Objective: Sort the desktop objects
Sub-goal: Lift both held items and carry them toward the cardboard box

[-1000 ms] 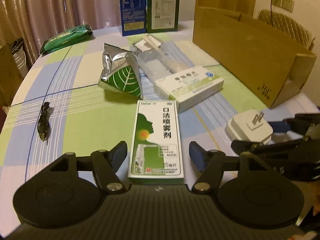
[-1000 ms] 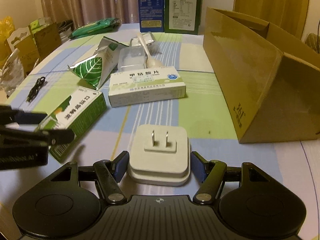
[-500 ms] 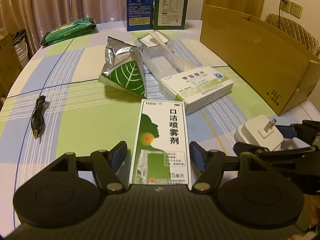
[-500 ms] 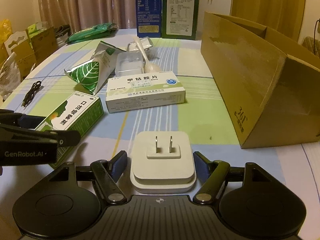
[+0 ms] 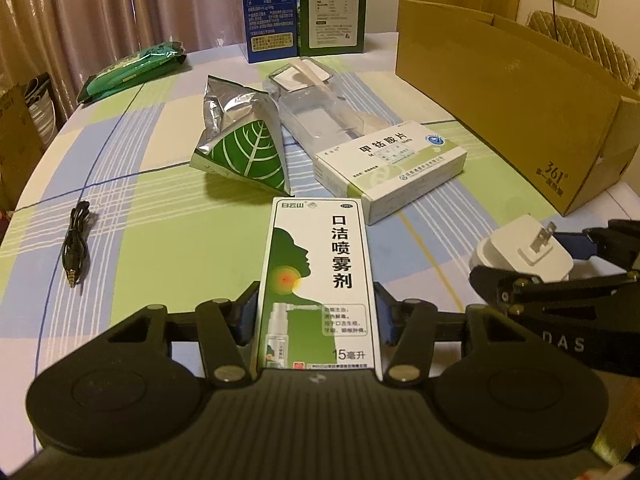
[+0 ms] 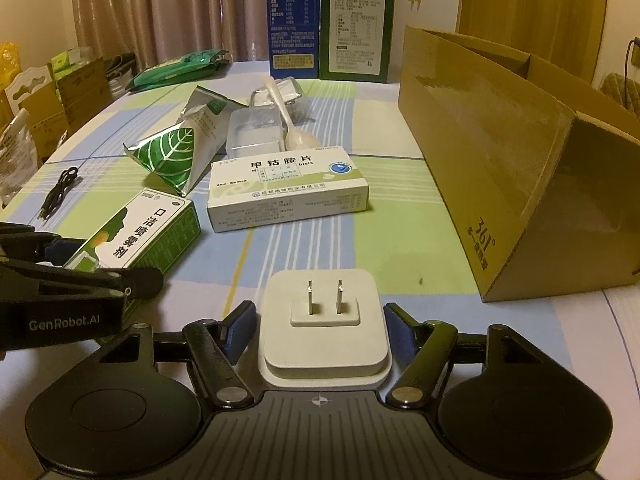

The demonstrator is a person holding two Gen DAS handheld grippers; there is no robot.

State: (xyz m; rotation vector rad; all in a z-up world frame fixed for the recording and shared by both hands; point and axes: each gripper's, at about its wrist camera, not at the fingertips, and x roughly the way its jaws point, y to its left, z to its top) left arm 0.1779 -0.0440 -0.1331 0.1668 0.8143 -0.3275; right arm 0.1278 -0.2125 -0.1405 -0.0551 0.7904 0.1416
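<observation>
- Green-and-white spray box (image 5: 318,280) sits between the left gripper (image 5: 316,312) pads, which appear closed on its sides, low over the table (image 5: 140,240).
- White charger (image 6: 324,320) lies between the right gripper (image 6: 320,320) fingers, gaps showing: not yet clamped.
- Judged step: grasping 2 items; next, close right, lift both toward the cardboard box (image 6: 500,160).

Table under a checked green, blue and white cloth (image 5: 132,248), strewn with small goods

On it lie a silver leaf-print foil pouch (image 5: 240,148), a white tablet carton (image 5: 390,168), a clear plastic tray (image 5: 316,116), a black audio cable (image 5: 76,246), a green wipes packet (image 5: 132,70); two tall cartons (image 5: 304,4) and a brown cardboard box (image 5: 508,108) stand on it
</observation>
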